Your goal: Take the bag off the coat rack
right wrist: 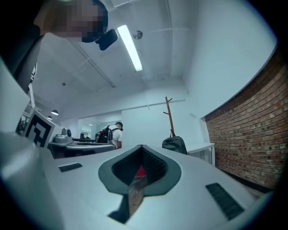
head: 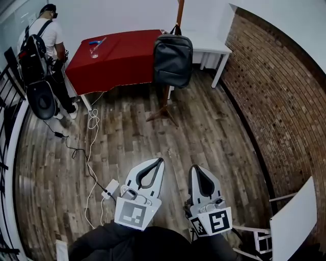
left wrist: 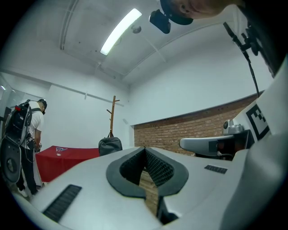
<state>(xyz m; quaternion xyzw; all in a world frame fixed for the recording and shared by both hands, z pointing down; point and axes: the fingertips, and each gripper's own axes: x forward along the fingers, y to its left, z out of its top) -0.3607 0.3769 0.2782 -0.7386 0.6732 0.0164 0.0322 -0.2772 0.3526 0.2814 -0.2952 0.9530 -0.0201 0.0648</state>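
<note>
A dark grey backpack [head: 173, 60] hangs by its top loop on a wooden coat rack [head: 180, 12] that stands on the plank floor across the room. The same bag [left wrist: 110, 145] shows small under the rack [left wrist: 113, 114] in the left gripper view, and the bag [right wrist: 175, 144] with the rack [right wrist: 169, 112] in the right gripper view. My left gripper [head: 161, 160] and right gripper [head: 194, 167] are held low near my body, far from the bag. Both are shut with nothing between the jaws.
A table with a red cloth [head: 117, 58] carrying a glass [head: 94, 52] stands left of the rack, a white table [head: 211, 45] behind it. A person [head: 43, 61] with a backpack stands at far left. A cable [head: 91, 148] trails over the floor. A brick wall [head: 270, 102] runs along the right.
</note>
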